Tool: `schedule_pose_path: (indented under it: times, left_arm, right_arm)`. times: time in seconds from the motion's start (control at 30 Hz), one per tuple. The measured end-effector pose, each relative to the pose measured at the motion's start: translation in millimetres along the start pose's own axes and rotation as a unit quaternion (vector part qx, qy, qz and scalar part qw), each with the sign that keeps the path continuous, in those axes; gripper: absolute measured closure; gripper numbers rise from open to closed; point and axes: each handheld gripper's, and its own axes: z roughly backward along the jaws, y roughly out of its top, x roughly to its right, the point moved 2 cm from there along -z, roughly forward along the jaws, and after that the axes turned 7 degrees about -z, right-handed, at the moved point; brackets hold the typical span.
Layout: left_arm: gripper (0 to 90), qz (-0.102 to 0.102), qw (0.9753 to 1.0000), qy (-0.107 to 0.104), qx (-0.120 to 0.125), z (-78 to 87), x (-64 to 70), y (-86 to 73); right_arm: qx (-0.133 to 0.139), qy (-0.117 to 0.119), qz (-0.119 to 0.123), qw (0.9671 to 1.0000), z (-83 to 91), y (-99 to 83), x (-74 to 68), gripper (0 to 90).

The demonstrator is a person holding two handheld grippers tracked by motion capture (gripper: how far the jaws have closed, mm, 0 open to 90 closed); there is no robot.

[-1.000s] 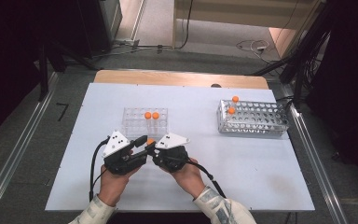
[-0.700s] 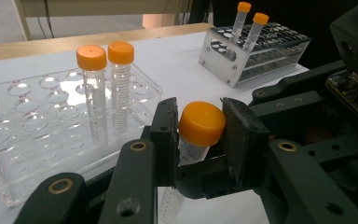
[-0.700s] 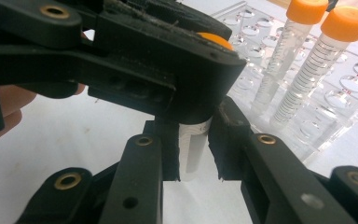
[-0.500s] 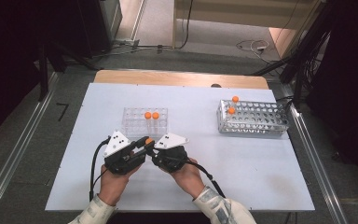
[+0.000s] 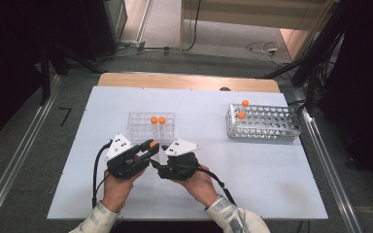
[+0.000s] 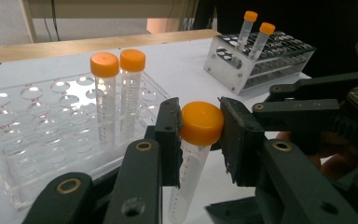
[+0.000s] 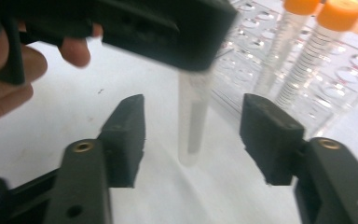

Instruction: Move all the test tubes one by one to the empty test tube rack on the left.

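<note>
A clear tube with an orange cap (image 6: 200, 123) hangs upright above the white table (image 5: 252, 174), and my left gripper (image 6: 198, 140) is shut on it just under the cap. In the high view the left gripper (image 5: 145, 148) and the right gripper (image 5: 158, 165) meet nose to nose near the front of the table. My right gripper (image 7: 196, 135) is open, its jaws standing either side of the tube's lower body (image 7: 193, 116) without touching it. Above the tube looms the blurred left gripper (image 7: 158, 28).
Just behind the grippers stands a clear plastic rack (image 5: 138, 128) with two orange-capped tubes (image 5: 158, 120). At the right rear is a metal rack (image 5: 272, 127) that holds two more tubes (image 5: 243, 109). A wooden strip (image 5: 184, 81) runs along the table's far edge.
</note>
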Motion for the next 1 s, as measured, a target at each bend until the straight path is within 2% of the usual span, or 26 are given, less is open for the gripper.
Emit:
schedule_pose_path:
  times: [0.03, 0.17, 0.27, 0.4, 0.67, 1.0]
  left_arm:
    - [69.3, 0.001, 1.0, 0.001, 0.002, 0.3, -0.4, 0.8]
    - [69.3, 0.002, 1.0, 0.007, 0.005, 1.9, -3.9, 3.9]
    - [69.3, 0.007, 0.9999, 0.012, 0.007, 2.6, -8.2, 6.1]
    - [69.3, 0.012, 0.9997, 0.02, 0.009, 2.9, -13.1, 8.7]
    - [69.3, 0.021, 0.9992, 0.032, 0.015, 2.6, -22.2, 15.9]
    - [69.3, 0.025, 0.9985, 0.043, 0.023, 5.0, -29.4, 31.7]
  right_arm:
    - [-0.001, -0.001, -0.003, 1.0, 2.3, -1.0, 1.8, 33.7]
    - [-0.006, -0.006, -0.006, 1.0, 14.0, -8.9, 12.0, 30.2]
    - [-0.015, -0.014, -0.007, 0.9998, 24.9, -17.8, 22.4, 29.0]
    - [-0.012, -0.03, -0.023, 0.9992, 42.4, -29.5, 40.4, 28.7]
    - [0.002, -0.064, -0.065, 0.9958, 73.8, -45.6, 77.8, 28.1]
    - [0.009, -0.095, -0.09, 0.9914, 96.9, -59.2, 104.4, 28.0]
